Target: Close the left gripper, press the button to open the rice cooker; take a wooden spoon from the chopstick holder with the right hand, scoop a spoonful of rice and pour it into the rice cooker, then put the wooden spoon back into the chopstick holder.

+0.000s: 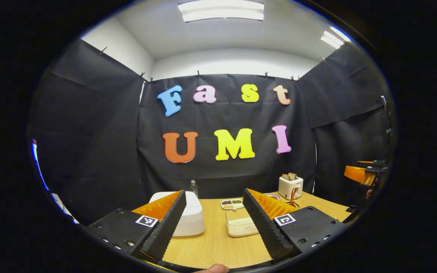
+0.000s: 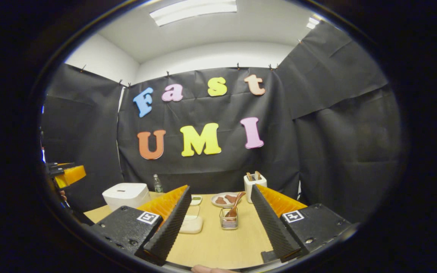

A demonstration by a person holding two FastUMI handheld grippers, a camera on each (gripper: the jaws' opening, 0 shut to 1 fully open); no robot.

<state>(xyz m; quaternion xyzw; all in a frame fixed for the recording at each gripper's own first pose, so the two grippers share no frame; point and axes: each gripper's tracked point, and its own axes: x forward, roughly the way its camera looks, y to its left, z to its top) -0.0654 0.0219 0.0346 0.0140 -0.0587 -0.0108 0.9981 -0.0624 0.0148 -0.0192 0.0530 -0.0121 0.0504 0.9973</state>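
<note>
A white rice cooker (image 1: 190, 218) with its lid down sits on the wooden table (image 1: 214, 242), partly behind my left gripper's left finger; the same rice cooker (image 2: 126, 194) is far left in the right gripper view. A clear box of rice (image 1: 240, 223) stands right of it, and this rice box (image 2: 191, 223) lies low by my right gripper's left finger. A wooden spoon (image 2: 235, 205) leans in the wire chopstick holder (image 2: 228, 219) ahead of my right gripper (image 2: 220, 223). Both my left gripper (image 1: 215, 222) and the right one are open, holding nothing, well short of these things.
A white toaster (image 1: 290, 186) with bread (image 2: 254, 182) stands at the back right. A plate of food (image 2: 224, 199), a small divided dish (image 1: 232, 204) and a clear bottle (image 1: 193, 187) sit along the back. The other gripper (image 1: 364, 174) hovers off the table's right side.
</note>
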